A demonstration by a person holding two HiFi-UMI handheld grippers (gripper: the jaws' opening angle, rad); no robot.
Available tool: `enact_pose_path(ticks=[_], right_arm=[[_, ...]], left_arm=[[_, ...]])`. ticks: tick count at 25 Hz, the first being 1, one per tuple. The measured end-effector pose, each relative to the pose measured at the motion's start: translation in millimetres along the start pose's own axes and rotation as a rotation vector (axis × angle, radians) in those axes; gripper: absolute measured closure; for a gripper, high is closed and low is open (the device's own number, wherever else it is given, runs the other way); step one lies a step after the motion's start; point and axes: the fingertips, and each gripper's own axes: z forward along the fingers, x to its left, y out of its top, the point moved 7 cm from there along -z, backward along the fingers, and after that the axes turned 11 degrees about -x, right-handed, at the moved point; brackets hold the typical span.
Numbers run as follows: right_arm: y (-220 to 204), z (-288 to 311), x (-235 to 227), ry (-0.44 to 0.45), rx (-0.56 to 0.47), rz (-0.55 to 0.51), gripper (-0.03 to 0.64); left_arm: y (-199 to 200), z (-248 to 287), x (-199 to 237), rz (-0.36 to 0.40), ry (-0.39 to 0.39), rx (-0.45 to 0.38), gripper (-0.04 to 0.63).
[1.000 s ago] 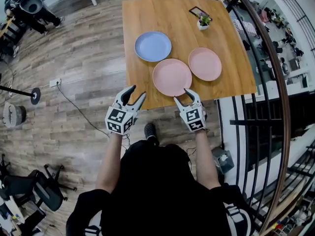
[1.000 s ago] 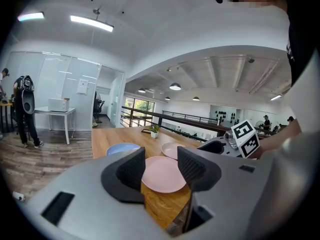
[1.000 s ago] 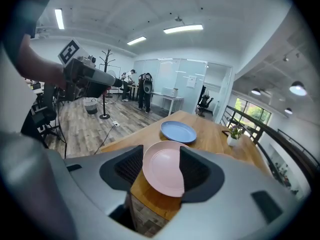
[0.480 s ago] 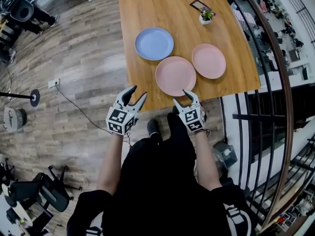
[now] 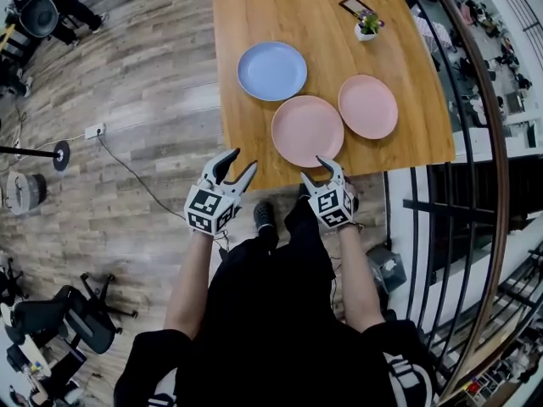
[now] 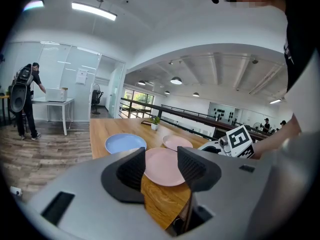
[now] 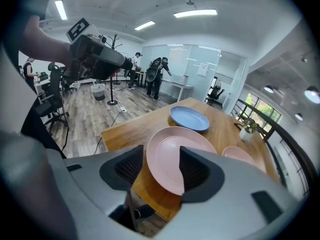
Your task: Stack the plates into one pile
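both grippers empty, jaws apart, short of the table (image 5: 254, 24) edge. 3 plates lie separate on it. big pink plate (image 5: 307, 131) is nearest, just ahead of the right gripper (image 5: 312, 168). small pink plate (image 5: 367, 106) sits to its right, blue plate (image 5: 271, 70) further back-left. left gripper (image 5: 245, 158) is farther off, by the table's corner.

Bright, even ceiling strip lights (image 7: 195, 14); sharp pictures, heavy fisheye bending at dark edges, shadows seemingly faint.
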Motion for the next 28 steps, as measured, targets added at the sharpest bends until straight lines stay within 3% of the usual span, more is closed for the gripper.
enact_pose_path(ticks=[22, 28], right_arm=[[-59, 53, 10, 0.124, 0.12, -0.058, 0.38], [-72, 65, 9, 0.103, 0.163, -0.152, 0.382]], left_arm=[[-50, 14, 19, -0.062, 0.077, 0.082, 0.379], [-63, 18, 17, -0.073, 0.074, 0.109, 0.379]])
